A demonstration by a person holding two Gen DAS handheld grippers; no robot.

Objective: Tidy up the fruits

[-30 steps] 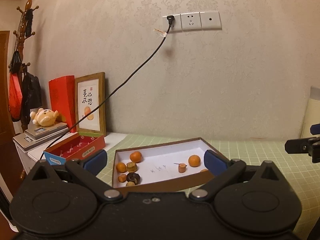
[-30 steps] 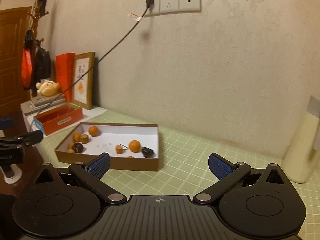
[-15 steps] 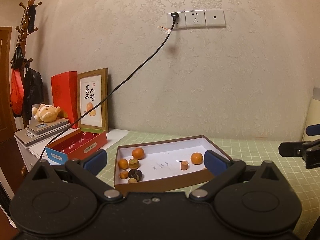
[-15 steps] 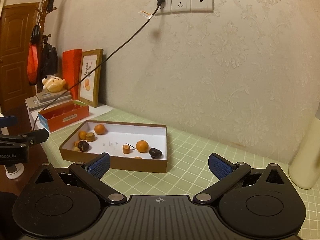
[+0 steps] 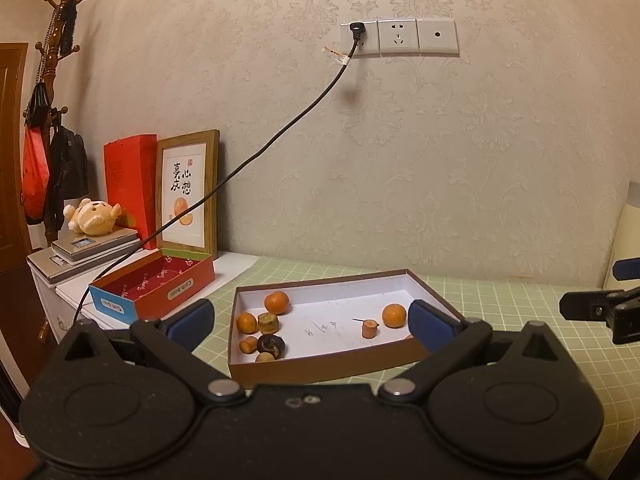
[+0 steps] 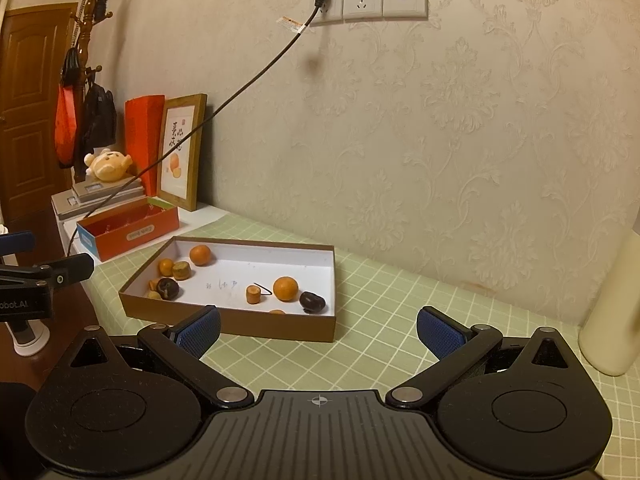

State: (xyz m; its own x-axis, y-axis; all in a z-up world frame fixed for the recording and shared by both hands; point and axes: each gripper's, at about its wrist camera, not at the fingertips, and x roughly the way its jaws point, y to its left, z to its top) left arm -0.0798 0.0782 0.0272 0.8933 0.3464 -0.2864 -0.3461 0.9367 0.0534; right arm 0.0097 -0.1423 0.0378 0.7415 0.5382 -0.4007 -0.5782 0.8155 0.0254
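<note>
A shallow brown box point(image 5: 320, 366) point(image 6: 236, 322) with a white floor lies on the green grid mat. Several small fruits sit in it: oranges point(image 5: 276, 302) point(image 6: 285, 288), dark chestnut-like ones point(image 5: 271, 345) point(image 6: 312, 301), and a small orange stub with a stem point(image 5: 369, 328) point(image 6: 253, 294). My left gripper point(image 5: 312, 320) is open, just in front of the box's near wall. My right gripper point(image 6: 318, 330) is open too, with nothing between its fingers, near the box's right corner. Each gripper's tip shows in the other's view.
A red open box with a blue end point(image 5: 154, 286) point(image 6: 128, 232) stands left of the fruit box. Behind it are a framed picture point(image 5: 186, 212), a red bag and a plush toy on a scale. A cream bottle point(image 6: 610, 312) stands at right. A black cable hangs from the wall socket.
Both wrist views have risen and tilted, so the box sits lower and more of its floor shows. Both grippers stayed open.
</note>
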